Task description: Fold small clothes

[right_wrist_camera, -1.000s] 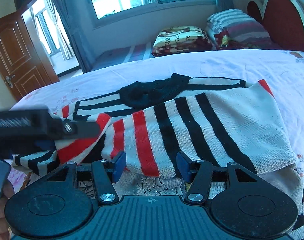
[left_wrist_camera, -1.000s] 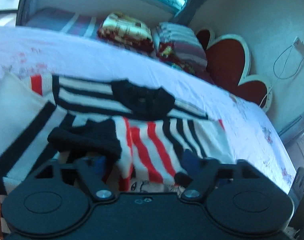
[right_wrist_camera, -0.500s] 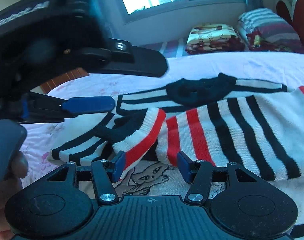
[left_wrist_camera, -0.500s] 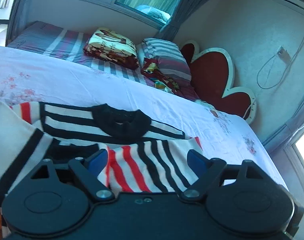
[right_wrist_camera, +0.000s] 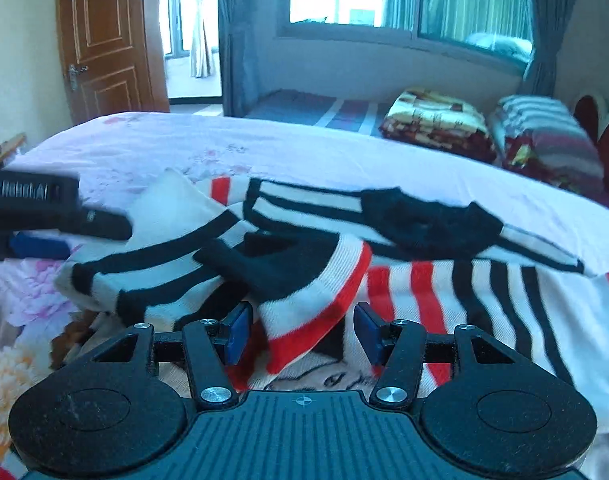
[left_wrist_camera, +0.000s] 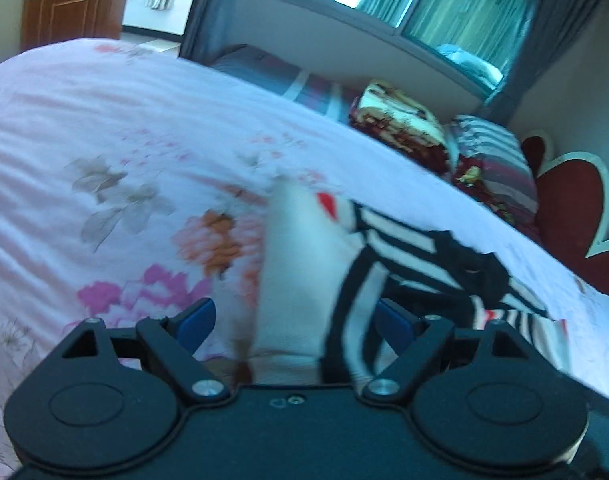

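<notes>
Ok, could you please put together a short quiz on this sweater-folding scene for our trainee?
1. True or false: the striped sweater has a black collar.
2. What does the sweater lie on? A. a wooden table B. a floral bed sheet C. the floor
3. Which colour is the stripe along the edge of the sleeve nearest the right gripper?
Key: 1 true; 2 B; 3 red.
</notes>
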A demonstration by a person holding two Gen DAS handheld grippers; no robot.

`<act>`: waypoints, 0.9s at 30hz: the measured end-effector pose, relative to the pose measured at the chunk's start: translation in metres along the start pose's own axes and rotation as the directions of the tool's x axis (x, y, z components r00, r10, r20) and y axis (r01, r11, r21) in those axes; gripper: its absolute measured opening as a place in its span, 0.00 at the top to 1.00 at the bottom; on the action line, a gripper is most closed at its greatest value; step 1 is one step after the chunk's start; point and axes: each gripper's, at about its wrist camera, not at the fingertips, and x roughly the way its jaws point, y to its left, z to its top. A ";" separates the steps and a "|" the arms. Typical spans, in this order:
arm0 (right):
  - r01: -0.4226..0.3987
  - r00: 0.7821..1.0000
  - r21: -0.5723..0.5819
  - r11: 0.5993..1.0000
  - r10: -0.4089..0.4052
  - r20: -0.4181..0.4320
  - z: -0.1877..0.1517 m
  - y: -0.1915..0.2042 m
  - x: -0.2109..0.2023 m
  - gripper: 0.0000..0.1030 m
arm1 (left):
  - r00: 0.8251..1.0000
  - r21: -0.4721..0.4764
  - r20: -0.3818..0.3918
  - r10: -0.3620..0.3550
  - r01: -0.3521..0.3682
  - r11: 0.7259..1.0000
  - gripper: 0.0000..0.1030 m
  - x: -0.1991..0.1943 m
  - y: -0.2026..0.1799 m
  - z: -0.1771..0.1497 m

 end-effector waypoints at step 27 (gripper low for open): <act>0.045 0.999 0.561 0.827 -0.034 -0.030 -0.017 -0.177 -0.039 0.71 | 0.999 0.056 -0.016 -0.049 0.050 0.997 0.77 0.030 -0.009 -0.024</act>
